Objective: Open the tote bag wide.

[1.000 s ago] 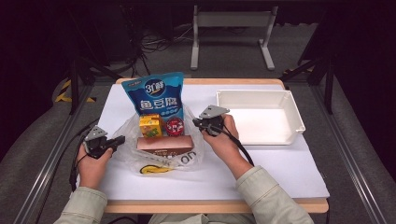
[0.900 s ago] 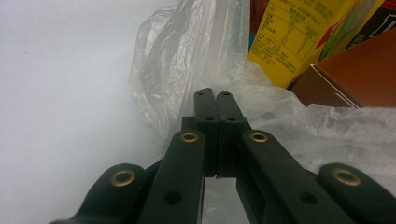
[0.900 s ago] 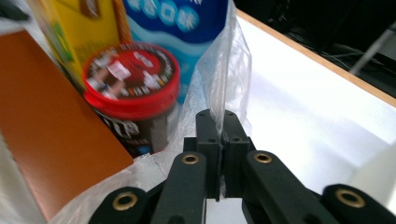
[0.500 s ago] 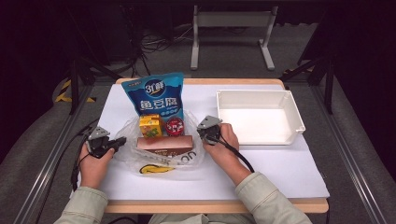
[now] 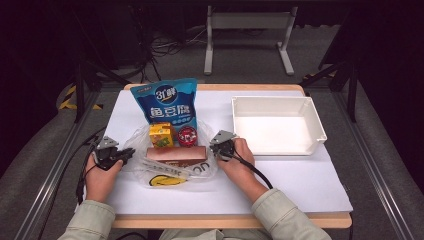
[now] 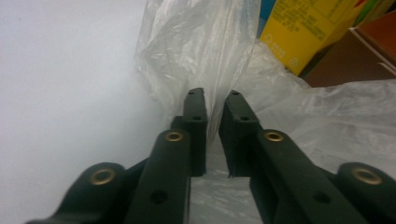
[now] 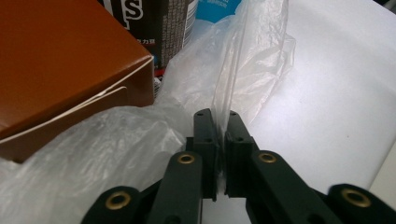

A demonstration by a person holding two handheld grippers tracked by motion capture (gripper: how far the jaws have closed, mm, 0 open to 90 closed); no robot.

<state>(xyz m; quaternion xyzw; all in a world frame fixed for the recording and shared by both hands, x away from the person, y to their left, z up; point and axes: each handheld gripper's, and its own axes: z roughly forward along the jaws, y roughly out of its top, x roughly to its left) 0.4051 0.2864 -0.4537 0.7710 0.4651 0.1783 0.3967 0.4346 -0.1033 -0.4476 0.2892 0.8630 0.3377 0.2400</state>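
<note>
The clear plastic bag (image 5: 172, 167) lay on the white table (image 5: 300, 180), in front of the person. Inside it were a brown box (image 5: 176, 155), a yellow carton (image 5: 162, 135) and a red can (image 5: 187, 136), with a blue snack pack (image 5: 169, 102) standing behind.

The left hand-held gripper (image 5: 129, 155) had the bag's left edge between its jaws, which had just been opening. A small gap showed there.

The right hand-held gripper (image 5: 216, 150) pinched the bag's right edge, though its jaws had just loosened a little.

A white tray (image 5: 320, 127) sat well apart on the right.

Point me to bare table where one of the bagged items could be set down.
Free: the white sheet in front of the white tray, right of the right gripper; also the tray's floor. Crowded: centre-left, where the plastic bag holds the blue pouch, yellow carton, can and brown box.
</note>
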